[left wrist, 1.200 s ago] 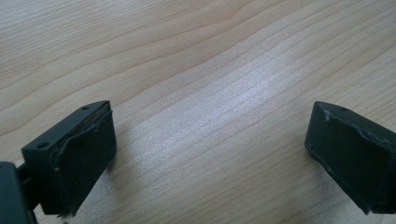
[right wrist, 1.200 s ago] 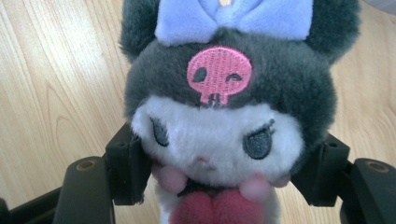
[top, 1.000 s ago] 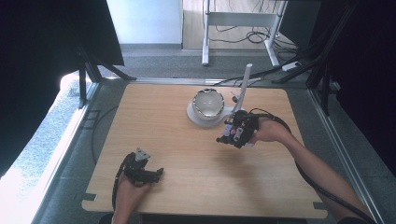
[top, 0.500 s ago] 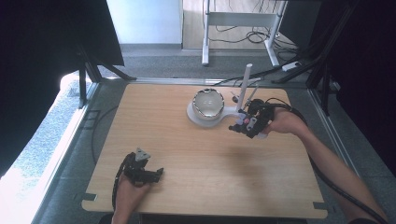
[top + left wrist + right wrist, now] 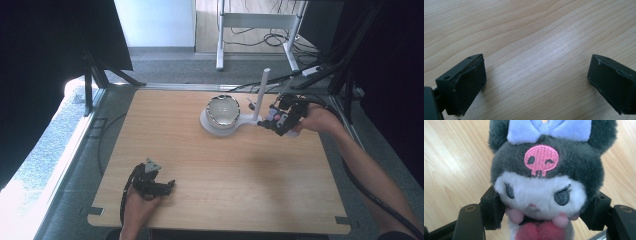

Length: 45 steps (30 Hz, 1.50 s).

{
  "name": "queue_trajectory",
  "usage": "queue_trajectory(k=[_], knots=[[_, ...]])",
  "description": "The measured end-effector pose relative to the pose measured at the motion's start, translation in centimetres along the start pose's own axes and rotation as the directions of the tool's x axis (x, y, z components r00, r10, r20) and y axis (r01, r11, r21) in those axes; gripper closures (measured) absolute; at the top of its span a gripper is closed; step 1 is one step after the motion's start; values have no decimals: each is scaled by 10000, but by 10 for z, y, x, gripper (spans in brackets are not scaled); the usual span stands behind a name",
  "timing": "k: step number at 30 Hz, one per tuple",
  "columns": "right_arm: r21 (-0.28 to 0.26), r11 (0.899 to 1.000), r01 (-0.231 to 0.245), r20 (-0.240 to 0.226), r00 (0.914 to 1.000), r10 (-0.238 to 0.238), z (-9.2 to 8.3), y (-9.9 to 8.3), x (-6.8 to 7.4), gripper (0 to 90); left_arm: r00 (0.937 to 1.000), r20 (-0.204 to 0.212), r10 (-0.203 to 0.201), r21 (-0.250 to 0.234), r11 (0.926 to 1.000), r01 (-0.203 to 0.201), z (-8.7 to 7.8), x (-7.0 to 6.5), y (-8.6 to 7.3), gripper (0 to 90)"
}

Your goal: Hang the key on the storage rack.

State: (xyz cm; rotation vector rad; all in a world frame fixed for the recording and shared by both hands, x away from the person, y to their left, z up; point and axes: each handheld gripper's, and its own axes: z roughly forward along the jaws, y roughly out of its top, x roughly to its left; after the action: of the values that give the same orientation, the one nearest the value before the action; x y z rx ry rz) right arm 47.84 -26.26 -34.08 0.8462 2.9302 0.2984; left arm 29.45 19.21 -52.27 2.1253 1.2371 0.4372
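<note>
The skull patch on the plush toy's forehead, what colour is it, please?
Pink skull patch, clearest in the right gripper view.

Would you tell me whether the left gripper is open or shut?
Open: the left gripper's fingers stand wide apart over bare wooden table.

Camera setup: one fixed high view, two gripper-mounted views.
High view looks forward-down over whole table (image 5: 200, 200); both gripper views sit close above that same tabletop, right against a plush toy (image 5: 546, 180).
</note>
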Motion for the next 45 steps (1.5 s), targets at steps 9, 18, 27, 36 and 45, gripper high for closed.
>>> queue_trajectory(k=[9,18,27,36,45], knots=[[-157,9982,-571,494,9971,578,-20,0,-23,307,10000,16,-6,16,10000,6,0,0,0,19],[-310,9922,-1206,770,9895,1227,-32,2,-45,307,10000,21,-4,12,10000,4,0,0,0,19],[-630,9845,-1635,1058,9798,1695,-46,4,-64,307,10000,15,-14,41,10000,14,0,0,0,19],[-864,9778,-1909,1306,9708,2010,-56,12,-75,307,10000,34,-6,37,10000,6,0,0,0,19],[-1145,9722,-2042,1506,9638,2201,-63,22,-81,307,10000,34,-7,36,10000,7,0,0,0,19]])
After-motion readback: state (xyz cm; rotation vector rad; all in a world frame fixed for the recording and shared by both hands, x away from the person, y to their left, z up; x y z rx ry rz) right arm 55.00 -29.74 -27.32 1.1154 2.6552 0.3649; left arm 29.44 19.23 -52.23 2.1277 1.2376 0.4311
